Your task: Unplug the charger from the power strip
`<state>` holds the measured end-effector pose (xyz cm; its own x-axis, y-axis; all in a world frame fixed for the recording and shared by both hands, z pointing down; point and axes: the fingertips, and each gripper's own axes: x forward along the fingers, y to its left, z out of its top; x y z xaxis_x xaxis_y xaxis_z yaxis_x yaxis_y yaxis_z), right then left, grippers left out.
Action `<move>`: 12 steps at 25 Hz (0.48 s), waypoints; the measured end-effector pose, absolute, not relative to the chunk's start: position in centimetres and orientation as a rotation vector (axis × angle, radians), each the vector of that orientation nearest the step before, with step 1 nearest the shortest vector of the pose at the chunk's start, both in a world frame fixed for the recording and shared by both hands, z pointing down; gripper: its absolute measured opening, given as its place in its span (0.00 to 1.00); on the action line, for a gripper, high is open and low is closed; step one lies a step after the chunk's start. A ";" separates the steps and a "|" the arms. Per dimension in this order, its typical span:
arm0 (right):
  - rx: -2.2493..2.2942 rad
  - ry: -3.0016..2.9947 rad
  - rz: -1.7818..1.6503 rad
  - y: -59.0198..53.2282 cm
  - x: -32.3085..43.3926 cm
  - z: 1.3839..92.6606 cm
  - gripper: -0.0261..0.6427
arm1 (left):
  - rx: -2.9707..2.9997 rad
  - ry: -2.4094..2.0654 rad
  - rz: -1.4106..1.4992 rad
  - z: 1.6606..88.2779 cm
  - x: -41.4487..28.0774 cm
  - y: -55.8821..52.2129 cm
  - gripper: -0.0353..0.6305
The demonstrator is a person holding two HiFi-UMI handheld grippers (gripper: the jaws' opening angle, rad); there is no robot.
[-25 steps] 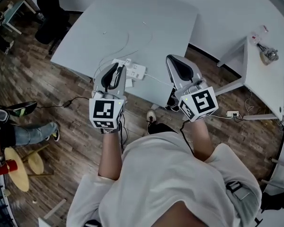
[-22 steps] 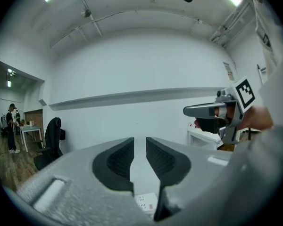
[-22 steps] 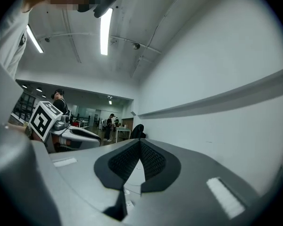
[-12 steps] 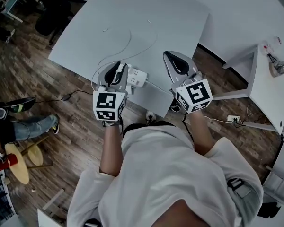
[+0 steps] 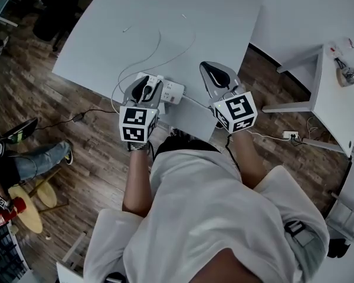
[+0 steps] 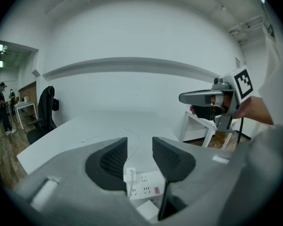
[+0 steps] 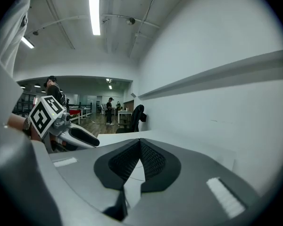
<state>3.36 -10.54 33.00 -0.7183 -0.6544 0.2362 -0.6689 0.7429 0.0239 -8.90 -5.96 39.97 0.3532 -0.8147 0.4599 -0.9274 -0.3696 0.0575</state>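
Note:
A white power strip (image 5: 172, 90) lies near the front edge of the white table (image 5: 183, 16). A white charger (image 6: 130, 175) is plugged into the strip's left end, and its thin cable (image 5: 160, 47) curls away over the tabletop. My left gripper (image 5: 146, 85) hovers just over the strip. Its jaws are opening, with nothing pressed between the pads, and in the left gripper view the left gripper (image 6: 139, 146) frames the charger and strip (image 6: 148, 187) below. My right gripper (image 5: 208, 69) hangs to the right of the strip, above the table. In its own view the right gripper (image 7: 140, 144) has its tips touching and holds nothing.
A second white table (image 5: 333, 99) stands at the right, with a socket block (image 5: 290, 136) on the wooden floor beneath it. An office chair (image 5: 50, 13) is at the table's far left corner. A seated person's leg (image 5: 38, 161) and a yellow stool (image 5: 26, 208) are at the left.
Both grippers have sunk toward the table and come nearer the power strip. The left jaws have spread apart; the right jaws stay closed.

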 end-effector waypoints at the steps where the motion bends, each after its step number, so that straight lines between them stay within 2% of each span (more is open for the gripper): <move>1: 1.049 -2.698 0.100 -10.7 3.3 33.8 0.04 | 2.308 -1.526 0.528 40.9 -8.9 -6.0 0.29; 12: 0.891 -2.543 0.247 -10.7 0.7 46.0 0.04 | 2.167 -1.347 0.732 51.8 -9.0 -7.5 0.33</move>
